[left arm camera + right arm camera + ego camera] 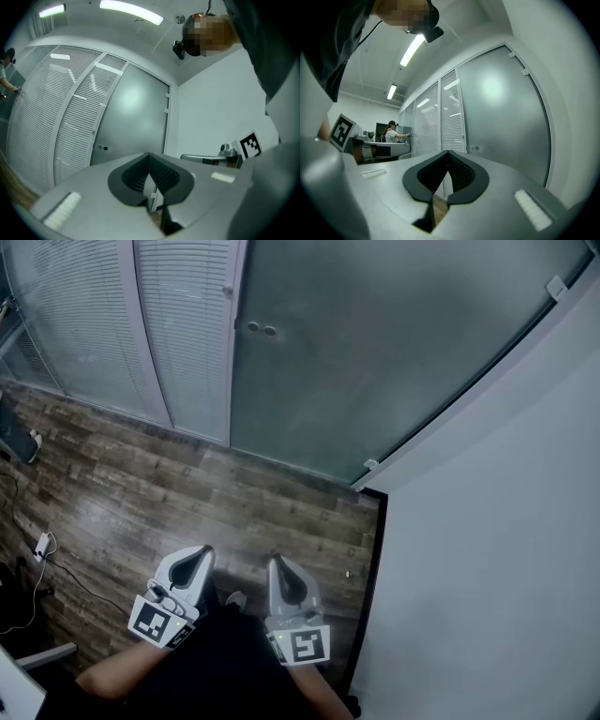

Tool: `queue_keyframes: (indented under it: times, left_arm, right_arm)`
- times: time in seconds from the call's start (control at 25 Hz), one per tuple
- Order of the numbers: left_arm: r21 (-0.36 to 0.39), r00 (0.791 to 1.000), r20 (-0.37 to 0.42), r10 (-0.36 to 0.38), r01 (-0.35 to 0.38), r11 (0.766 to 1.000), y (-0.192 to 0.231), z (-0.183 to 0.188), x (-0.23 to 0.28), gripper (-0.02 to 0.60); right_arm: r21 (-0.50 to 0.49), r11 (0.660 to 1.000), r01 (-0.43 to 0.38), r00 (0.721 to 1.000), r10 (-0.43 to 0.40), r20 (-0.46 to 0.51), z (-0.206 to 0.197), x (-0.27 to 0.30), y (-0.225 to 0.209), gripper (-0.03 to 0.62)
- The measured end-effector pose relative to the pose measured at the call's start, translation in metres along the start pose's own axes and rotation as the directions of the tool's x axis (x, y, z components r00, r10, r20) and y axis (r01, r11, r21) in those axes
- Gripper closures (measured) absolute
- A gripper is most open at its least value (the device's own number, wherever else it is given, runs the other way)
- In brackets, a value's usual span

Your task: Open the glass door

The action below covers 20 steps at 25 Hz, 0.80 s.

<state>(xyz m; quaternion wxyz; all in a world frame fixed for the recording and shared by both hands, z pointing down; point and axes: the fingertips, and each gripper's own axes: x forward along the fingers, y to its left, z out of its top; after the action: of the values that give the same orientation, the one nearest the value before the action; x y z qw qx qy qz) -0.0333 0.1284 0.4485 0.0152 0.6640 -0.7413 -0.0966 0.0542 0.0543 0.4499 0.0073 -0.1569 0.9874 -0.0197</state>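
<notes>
The frosted glass door (375,343) stands shut ahead of me, with two small round fittings (261,330) near its left edge. Both grippers are held low over the wooden floor, well short of the door. In the head view my left gripper (194,562) and right gripper (281,570) sit side by side, each pointing at the door. The left gripper (150,155) has its jaws together with nothing between them. The right gripper (448,153) is shut and empty as well. The door (136,112) fills the middle of the left gripper view, and the door (501,112) lies to the right in the right gripper view.
Panels with white blinds (94,324) adjoin the door on the left. A white wall (497,549) with a dark skirting (375,559) runs along the right. A cable and plug (42,545) lie on the floor at left. A person (391,133) stands far off.
</notes>
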Motion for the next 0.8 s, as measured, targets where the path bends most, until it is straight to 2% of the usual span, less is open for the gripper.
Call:
queue_keyframes:
  times: [0.16,0.4,0.64,0.8]
  left_arm:
    - [0.017,1.000,0.012,0.008,-0.008,1.000,0.001,0.005,-0.002,0.581]
    - [0.003,1.000,0.013,0.007,-0.007,1.000,0.004,0.006,0.004,0.581]
    - [-0.045,0.999,0.007,-0.041,0.041,0.998,0.016,-0.009,0.033,0.581]
    - [-0.083,0.995,-0.048,-0.083,0.079,0.993,0.029,-0.024,0.071,0.581]
  right_arm:
    - [0.017,1.000,0.009,1.000,-0.008,-0.015,-0.008,-0.003,-0.001,0.592]
    - [0.007,0.997,0.071,0.997,-0.070,-0.024,-0.008,-0.001,-0.021,0.592]
    - [-0.039,0.998,0.056,0.996,-0.058,-0.067,-0.014,0.010,-0.022,0.592]
    - [-0.049,0.993,0.105,0.992,-0.108,-0.068,-0.002,0.033,-0.050,0.592]
